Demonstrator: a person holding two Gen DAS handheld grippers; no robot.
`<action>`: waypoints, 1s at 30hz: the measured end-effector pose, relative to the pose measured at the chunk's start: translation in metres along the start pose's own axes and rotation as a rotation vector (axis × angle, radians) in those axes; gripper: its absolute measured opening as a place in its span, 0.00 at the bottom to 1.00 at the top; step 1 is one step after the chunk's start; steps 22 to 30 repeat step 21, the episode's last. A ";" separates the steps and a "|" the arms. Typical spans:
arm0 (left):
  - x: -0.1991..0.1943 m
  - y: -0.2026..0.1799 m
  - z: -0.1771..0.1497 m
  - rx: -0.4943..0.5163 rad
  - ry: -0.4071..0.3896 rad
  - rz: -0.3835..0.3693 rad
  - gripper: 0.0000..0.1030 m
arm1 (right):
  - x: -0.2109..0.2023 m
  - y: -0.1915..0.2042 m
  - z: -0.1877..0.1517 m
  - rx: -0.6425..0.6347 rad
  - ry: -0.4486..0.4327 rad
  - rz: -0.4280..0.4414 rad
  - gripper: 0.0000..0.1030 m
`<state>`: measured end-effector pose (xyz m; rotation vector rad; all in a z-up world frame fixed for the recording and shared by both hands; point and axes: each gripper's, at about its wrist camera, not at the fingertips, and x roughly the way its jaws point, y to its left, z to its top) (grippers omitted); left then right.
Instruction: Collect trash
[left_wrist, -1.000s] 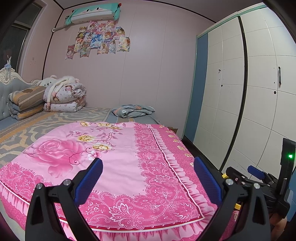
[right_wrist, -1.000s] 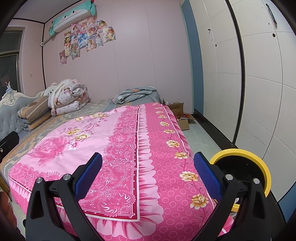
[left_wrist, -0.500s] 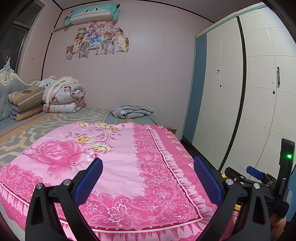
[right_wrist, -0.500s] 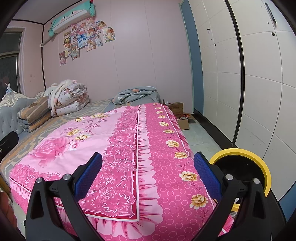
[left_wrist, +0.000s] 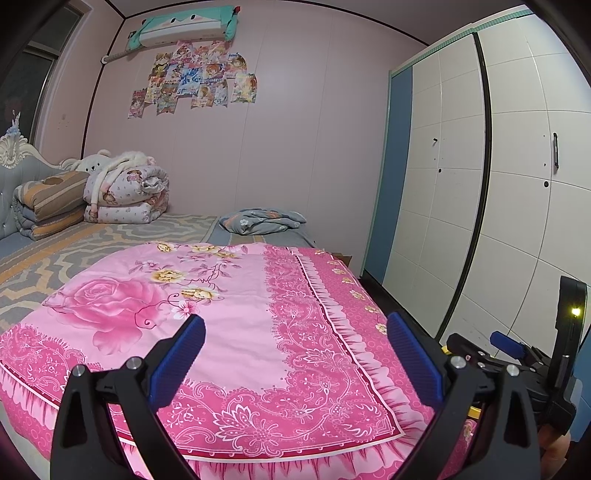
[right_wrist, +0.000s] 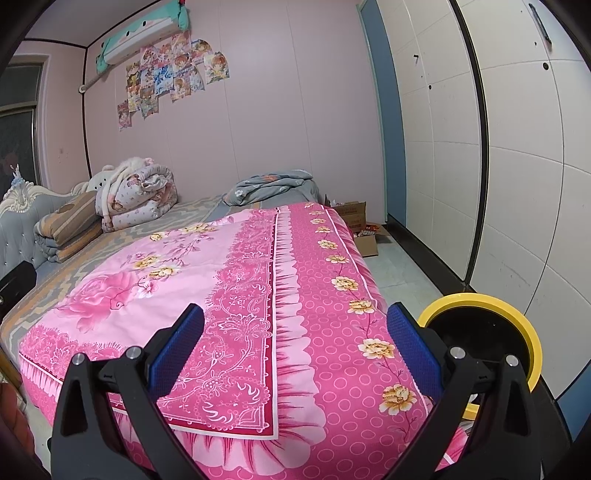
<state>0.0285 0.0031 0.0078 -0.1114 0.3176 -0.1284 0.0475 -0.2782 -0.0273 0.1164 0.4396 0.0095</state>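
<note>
My left gripper (left_wrist: 295, 328) is open and empty, held above the foot of a bed with a pink floral cover (left_wrist: 236, 314). My right gripper (right_wrist: 295, 321) is open and empty too, over the bed's right side (right_wrist: 332, 295). A yellow-rimmed bin with a dark inside (right_wrist: 480, 332) stands on the floor at the bed's right corner, just right of my right gripper. I see no loose trash on the bed cover. My right gripper's body also shows in the left wrist view (left_wrist: 517, 362) at the lower right.
Folded quilts (left_wrist: 125, 195) and a grey blanket (left_wrist: 262, 221) lie at the far end of the bed. Cardboard boxes with packets (right_wrist: 362, 229) sit on the floor past the bed. White wardrobe doors (right_wrist: 517, 166) line the right side, leaving a narrow floor aisle (right_wrist: 399, 269).
Both views have shifted only slightly; the left view has tilted a little. Both grippers stay open and empty.
</note>
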 end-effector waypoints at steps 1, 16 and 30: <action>-0.001 0.001 0.000 -0.001 0.001 -0.001 0.92 | 0.000 0.000 0.000 -0.001 0.001 0.000 0.92; 0.001 0.005 -0.003 -0.015 0.017 -0.033 0.92 | 0.004 -0.002 -0.001 0.005 0.008 0.001 0.92; 0.001 0.005 -0.005 -0.009 0.016 -0.036 0.92 | 0.004 -0.002 -0.001 0.006 0.009 0.001 0.92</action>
